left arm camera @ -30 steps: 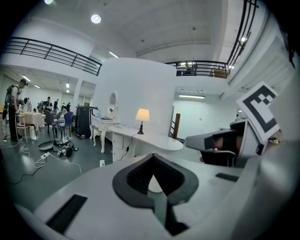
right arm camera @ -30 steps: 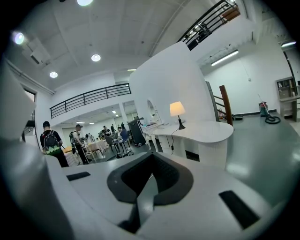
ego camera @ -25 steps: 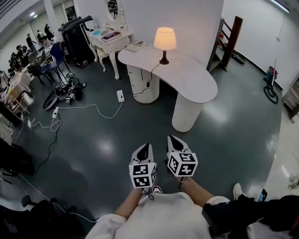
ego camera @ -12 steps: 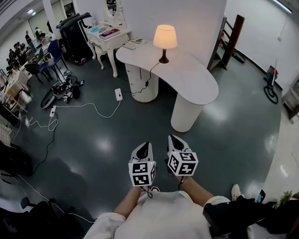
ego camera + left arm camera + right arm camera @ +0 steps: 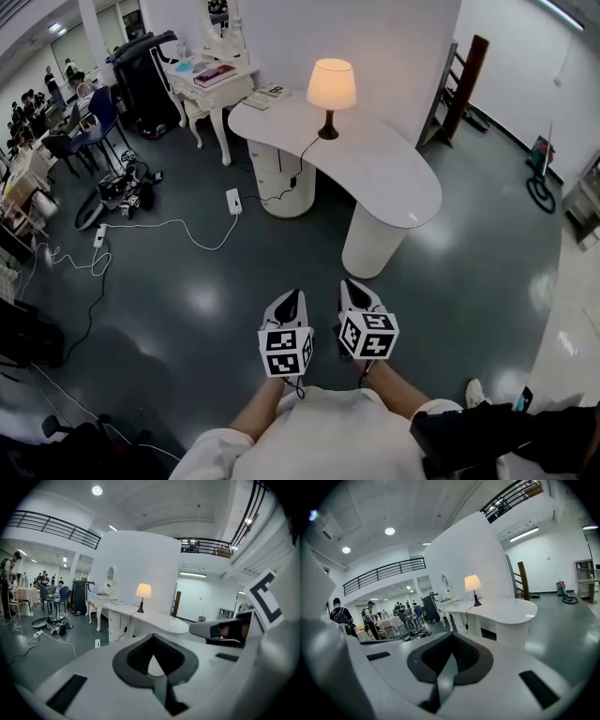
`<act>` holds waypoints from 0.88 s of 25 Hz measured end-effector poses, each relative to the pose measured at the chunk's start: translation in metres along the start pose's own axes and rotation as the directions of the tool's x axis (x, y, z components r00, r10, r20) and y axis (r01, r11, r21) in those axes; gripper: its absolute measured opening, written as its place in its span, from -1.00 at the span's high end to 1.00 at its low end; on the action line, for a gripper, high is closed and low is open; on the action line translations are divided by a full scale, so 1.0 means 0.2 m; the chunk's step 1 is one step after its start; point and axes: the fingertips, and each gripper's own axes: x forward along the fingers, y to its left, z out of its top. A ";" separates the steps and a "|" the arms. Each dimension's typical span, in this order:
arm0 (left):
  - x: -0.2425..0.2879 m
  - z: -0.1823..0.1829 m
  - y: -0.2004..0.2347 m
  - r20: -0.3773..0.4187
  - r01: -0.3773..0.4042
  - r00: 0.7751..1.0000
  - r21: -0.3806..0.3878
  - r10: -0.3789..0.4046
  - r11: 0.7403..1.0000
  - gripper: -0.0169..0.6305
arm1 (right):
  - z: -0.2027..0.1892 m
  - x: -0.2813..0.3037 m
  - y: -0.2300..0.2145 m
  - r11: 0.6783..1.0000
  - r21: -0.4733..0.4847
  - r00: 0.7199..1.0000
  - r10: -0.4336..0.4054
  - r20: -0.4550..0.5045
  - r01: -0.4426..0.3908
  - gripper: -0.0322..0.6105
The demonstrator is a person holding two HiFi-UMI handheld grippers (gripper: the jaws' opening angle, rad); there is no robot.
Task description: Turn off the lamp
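Observation:
The lamp (image 5: 331,89) stands lit on the far side of a curved white table (image 5: 394,178), its shade glowing orange. Its black cord (image 5: 302,155) drops over the table edge toward a white power strip (image 5: 232,200) on the floor. Both grippers are held low in front of the person, well short of the table and pointing toward it. The left gripper (image 5: 292,297) is shut and empty. The right gripper (image 5: 350,285) beside it is also shut and empty. The lamp (image 5: 143,592) shows far ahead in the left gripper view, and the lamp (image 5: 473,584) likewise in the right gripper view.
Dark glossy floor lies between me and the table. A white dressing table (image 5: 202,80) and a black treadmill (image 5: 141,70) stand at the back left. Cables (image 5: 141,225) and gear lie on the floor to the left. People sit at the far left. A white wall (image 5: 375,37) backs the table.
The table and lamp have drawn slightly nearer and shifted in the head view as the person steps forward. Both grippers keep their place in front of the body, still shut.

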 end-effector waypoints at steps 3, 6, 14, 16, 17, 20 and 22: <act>0.14 0.05 0.09 0.005 0.010 1.000 0.006 -0.010 1.000 0.95 | 0.02 0.13 -0.02 1.000 -0.001 1.000 -0.018 0.004 0.018 0.90; 0.28 0.11 0.17 0.007 0.024 1.000 0.007 -0.024 1.000 0.95 | 0.06 0.25 -0.05 0.999 0.009 0.999 -0.042 0.001 0.042 0.90; 0.58 0.28 0.37 -0.001 0.055 0.998 0.005 -0.055 0.998 0.95 | 0.22 0.60 -0.03 0.998 0.005 0.998 -0.067 0.001 0.067 0.90; 0.64 0.31 0.43 -0.001 0.057 0.998 -0.001 -0.057 0.998 0.95 | 0.25 0.67 -0.02 0.998 -0.001 0.998 -0.070 -0.006 0.070 0.90; 0.68 0.33 0.45 -0.001 0.058 0.998 -0.005 -0.058 0.998 0.95 | 0.26 0.71 -0.02 0.997 -0.002 0.997 -0.073 -0.007 0.073 0.90; 0.79 0.38 0.52 -0.003 0.065 0.998 -0.009 -0.065 0.998 0.95 | 0.30 0.82 -0.03 0.996 -0.002 0.996 -0.087 -0.006 0.087 0.90; 0.86 0.39 0.57 -0.011 0.070 0.997 -0.008 -0.070 0.997 0.95 | 0.32 0.90 -0.04 0.995 0.005 0.995 -0.100 -0.009 0.100 0.90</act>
